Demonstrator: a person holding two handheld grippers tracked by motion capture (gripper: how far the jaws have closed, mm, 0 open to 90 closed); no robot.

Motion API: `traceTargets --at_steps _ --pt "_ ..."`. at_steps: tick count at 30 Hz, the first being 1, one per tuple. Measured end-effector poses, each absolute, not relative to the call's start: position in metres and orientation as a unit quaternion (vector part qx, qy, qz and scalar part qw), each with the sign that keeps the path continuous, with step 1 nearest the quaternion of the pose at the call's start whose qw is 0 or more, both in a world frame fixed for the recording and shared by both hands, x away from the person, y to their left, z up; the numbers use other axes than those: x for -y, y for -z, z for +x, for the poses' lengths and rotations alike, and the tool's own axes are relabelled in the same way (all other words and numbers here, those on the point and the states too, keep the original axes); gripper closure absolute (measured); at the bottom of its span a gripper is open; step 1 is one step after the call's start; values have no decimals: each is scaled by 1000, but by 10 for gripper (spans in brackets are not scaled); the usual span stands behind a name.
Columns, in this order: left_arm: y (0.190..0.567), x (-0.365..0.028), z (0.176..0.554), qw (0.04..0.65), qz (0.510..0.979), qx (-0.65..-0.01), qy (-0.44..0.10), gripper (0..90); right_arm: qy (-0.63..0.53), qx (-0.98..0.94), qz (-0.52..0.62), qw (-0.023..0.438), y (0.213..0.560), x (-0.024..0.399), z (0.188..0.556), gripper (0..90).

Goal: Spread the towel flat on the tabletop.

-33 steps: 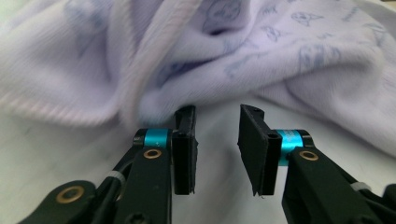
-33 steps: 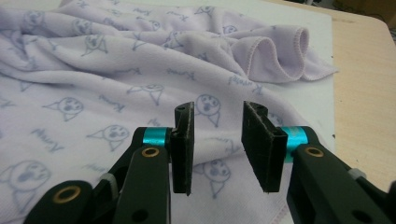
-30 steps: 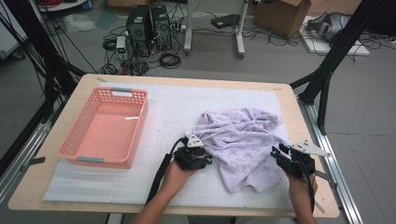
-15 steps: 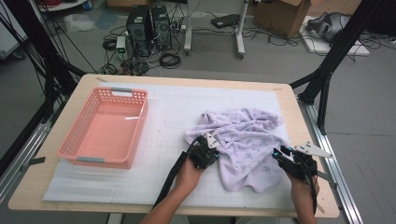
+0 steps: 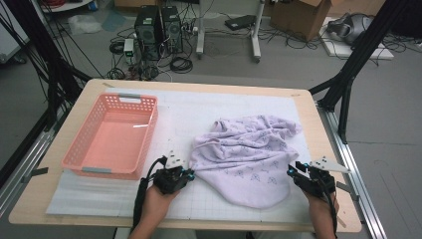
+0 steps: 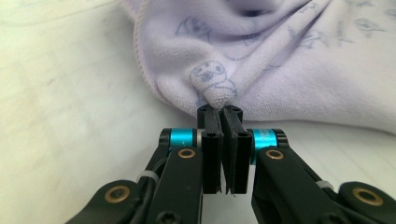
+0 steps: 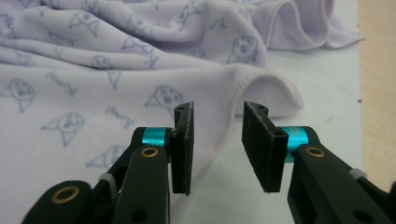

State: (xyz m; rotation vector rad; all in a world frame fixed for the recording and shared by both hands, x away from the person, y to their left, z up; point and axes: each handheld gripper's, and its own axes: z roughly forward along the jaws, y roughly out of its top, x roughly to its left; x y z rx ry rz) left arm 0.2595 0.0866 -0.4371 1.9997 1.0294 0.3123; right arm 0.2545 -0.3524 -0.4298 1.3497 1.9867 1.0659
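A crumpled lilac terry towel printed with small blue faces (image 5: 249, 157) lies on the white mat (image 5: 189, 112) at the table's right half, beside an empty salmon-pink plastic basket (image 5: 113, 137). The left gripper (image 6: 220, 112) pinches a small tuft at the towel's near-left corner, jaws clamped tight on it. The right gripper (image 7: 215, 122) waits with jaws parted over the hemmed near-right edge, gripping nothing. With so little fabric pinched, a pull may slip the corner free; a late right-hand grab could leave the cloth bunched.
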Motion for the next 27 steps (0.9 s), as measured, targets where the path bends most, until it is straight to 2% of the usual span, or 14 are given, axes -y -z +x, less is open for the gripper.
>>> traceTargets --at_steps 6,9,12,15,17,18,19,20,22,24,26,27 --pt "435 -110 220 447 792 -402 -108 864 -395 -735 493 246 431 348 242 631" --pt "440 -119 204 468 783 -397 -100 837 -396 -738 489 242 432 347 238 622" --pt "437 -127 201 491 763 -405 -112 610 -402 -748 482 216 435 344 237 588" --pt "433 -129 208 512 746 -409 -121 502 -410 -767 460 181 442 332 238 546" --pt "433 -125 217 511 745 -411 -121 472 -397 -786 442 169 447 320 239 547" --pt "434 -123 222 508 747 -412 -120 468 -381 -799 434 169 449 314 241 577" --pt "434 -120 226 506 748 -412 -118 460 -373 -804 425 183 449 310 240 737" --pt "434 -117 230 506 748 -413 -119 457 -365 -812 418 180 446 310 240 849" --pt "435 -113 236 507 749 -410 -118 457 -311 -824 412 233 440 313 236 865" --pt "435 -111 239 507 751 -407 -118 455 -280 -824 423 252 434 325 230 865" --pt "436 -109 241 510 752 -402 -116 453 -270 -818 444 249 429 341 219 857" --pt "437 -108 244 511 753 -399 -114 452 -272 -820 448 229 428 347 215 842"
